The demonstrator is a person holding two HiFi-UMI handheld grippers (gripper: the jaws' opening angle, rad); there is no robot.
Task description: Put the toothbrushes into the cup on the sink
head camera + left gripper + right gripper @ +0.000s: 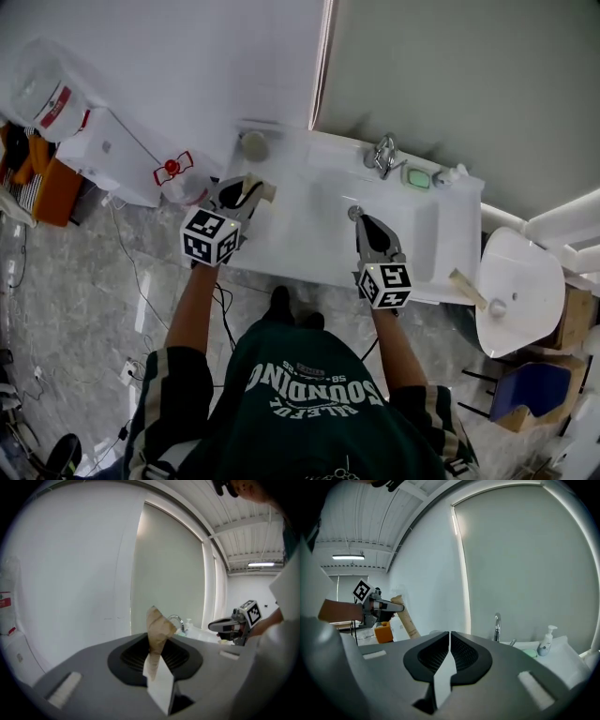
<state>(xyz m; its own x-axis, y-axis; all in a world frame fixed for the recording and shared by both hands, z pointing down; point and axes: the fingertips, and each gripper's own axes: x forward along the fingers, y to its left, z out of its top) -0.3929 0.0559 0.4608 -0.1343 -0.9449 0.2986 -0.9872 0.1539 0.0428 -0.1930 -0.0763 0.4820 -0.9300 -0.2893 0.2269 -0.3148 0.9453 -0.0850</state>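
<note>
Left hand-held gripper (154, 654) clamped on tan paper-wrapped toothbrush (158, 625), right hand-held gripper (450, 644) closed, empty

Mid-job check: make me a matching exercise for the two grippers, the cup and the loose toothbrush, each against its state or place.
1 left gripper
2 right gripper
3 cup
4 loose toothbrush

A at the sink's front right corner
B fingers shut, nothing between
C at the sink's back left corner
D shut on a wrapped toothbrush

Pairs: 1-D, 2-B, 3-C, 4-A

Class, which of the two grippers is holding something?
The left gripper: its jaws clamp a tan wrapped toothbrush; the right gripper is shut on nothing.
</note>
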